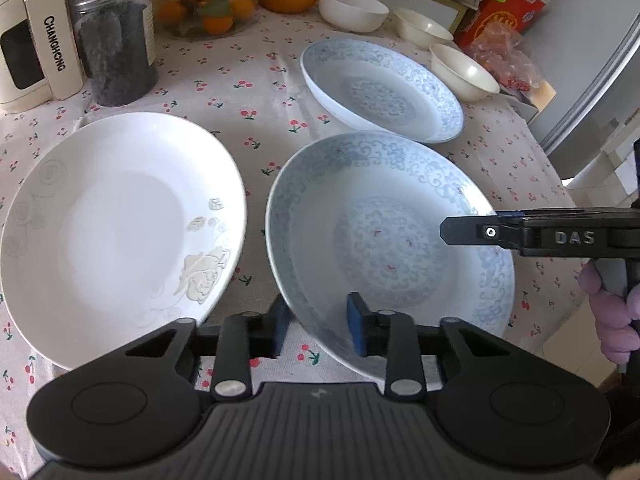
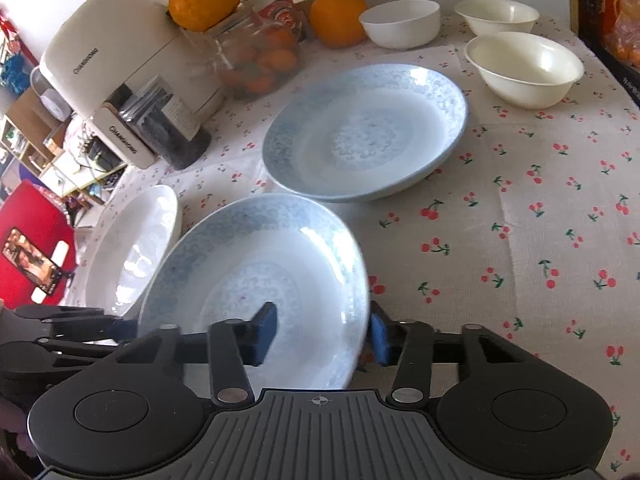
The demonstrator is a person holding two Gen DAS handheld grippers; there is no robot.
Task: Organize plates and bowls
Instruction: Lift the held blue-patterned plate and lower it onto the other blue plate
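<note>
close wrist views — shared near plate [image 1: 392, 232]

The near blue plate [image 2: 256, 280] fills the middle of the table. The white plate [image 2: 132, 248] sits just beside it on the left, with only a thin strip of cloth between them. The far blue plate [image 2: 364, 132] almost touches it behind. To its right, the cherry tablecloth [image 2: 520, 220] is bare and wide. Farther back, three white bowls [image 2: 524, 68], a dark jar [image 2: 168, 128] and a fruit jar [image 2: 256, 60] block the way.
</note>
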